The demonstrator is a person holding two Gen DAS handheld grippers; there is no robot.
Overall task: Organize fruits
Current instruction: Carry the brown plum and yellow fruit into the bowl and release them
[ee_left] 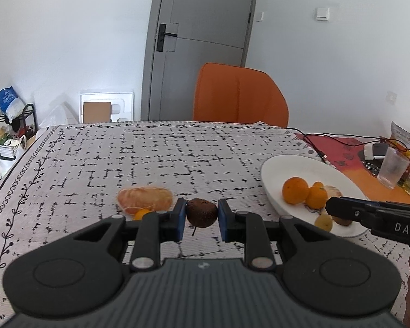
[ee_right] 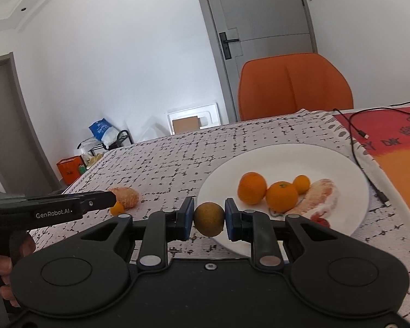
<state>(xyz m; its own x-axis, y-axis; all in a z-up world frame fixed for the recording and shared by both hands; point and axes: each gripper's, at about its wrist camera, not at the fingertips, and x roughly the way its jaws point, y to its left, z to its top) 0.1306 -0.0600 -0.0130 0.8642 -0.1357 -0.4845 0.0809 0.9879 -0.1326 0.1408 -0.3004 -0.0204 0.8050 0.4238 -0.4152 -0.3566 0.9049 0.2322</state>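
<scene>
My left gripper (ee_left: 201, 213) is shut on a dark brown round fruit (ee_left: 201, 212) with a stem, just above the patterned tablecloth. Behind it lie a peeled pomelo piece (ee_left: 145, 199) and a small orange kumquat (ee_left: 142, 214). My right gripper (ee_right: 208, 219) is shut on a brown-green kiwi (ee_right: 209, 219) over the near rim of the white plate (ee_right: 341, 169). The plate holds two oranges (ee_right: 252, 187), a kumquat (ee_right: 301, 184), a peeled pomelo piece (ee_right: 321, 198) and a red bit. The right gripper also shows at the plate in the left wrist view (ee_left: 341, 208).
An orange chair (ee_left: 239, 95) stands behind the table. Black cables (ee_right: 369, 169) run over a red-orange mat (ee_right: 396, 150) right of the plate. A clear glass (ee_left: 392, 168) and small clutter sit at the far right. The table's left edge is near the left gripper's side.
</scene>
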